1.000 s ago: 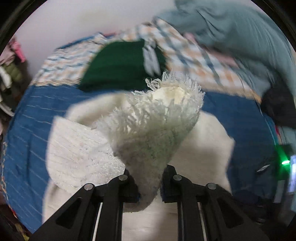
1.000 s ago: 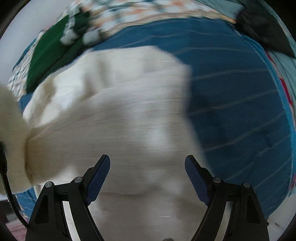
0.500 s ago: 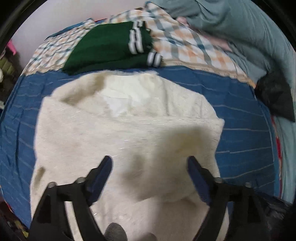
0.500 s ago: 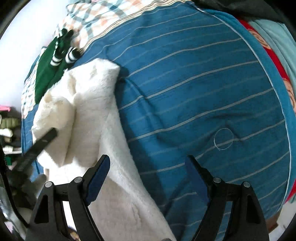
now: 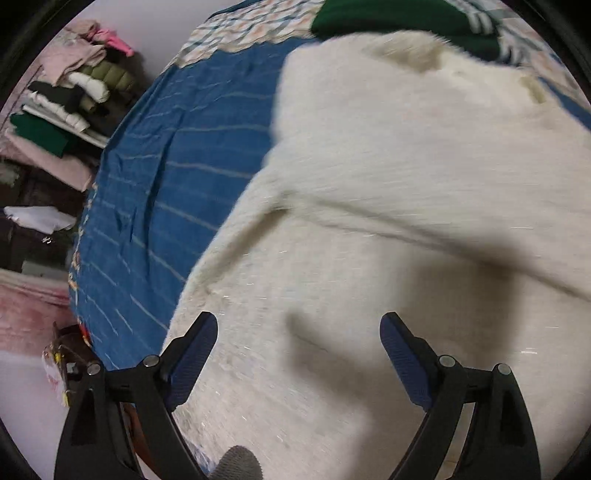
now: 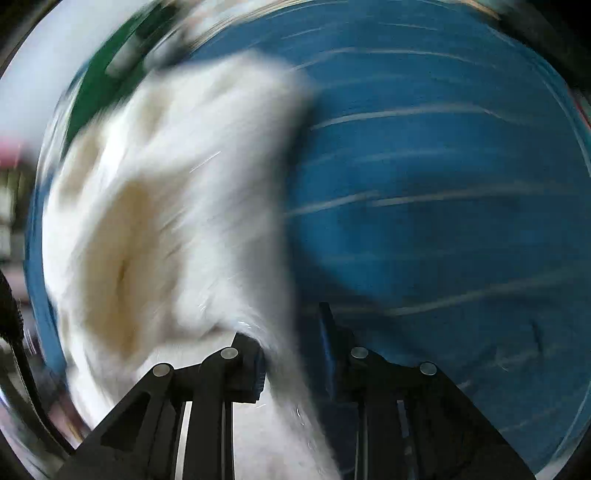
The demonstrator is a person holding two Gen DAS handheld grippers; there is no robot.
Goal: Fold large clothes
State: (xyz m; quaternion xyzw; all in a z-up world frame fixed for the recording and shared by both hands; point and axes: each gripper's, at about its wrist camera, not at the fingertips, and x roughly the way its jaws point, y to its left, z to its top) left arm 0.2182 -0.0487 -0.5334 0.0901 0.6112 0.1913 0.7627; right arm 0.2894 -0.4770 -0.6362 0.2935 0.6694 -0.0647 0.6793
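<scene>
A large fluffy white garment (image 5: 388, 206) lies spread on the blue striped bed cover (image 5: 177, 177). My left gripper (image 5: 298, 350) is open and empty, low over the garment's near part. In the blurred right wrist view the same white garment (image 6: 166, 206) lies left of the blue cover (image 6: 443, 206). My right gripper (image 6: 291, 350) is shut on the garment's right edge, with white fabric running between the fingers.
A folded dark green garment (image 5: 388, 14) lies beyond the white one on a checked cloth (image 5: 251, 29). A stack of folded clothes (image 5: 62, 99) stands on shelves left of the bed. The bed's left edge (image 5: 79, 258) drops to the floor.
My left gripper let go of the fluffy sleeve, opened and swung left over the garment. My right gripper went from open to shut on the garment's right edge and is moving fast.
</scene>
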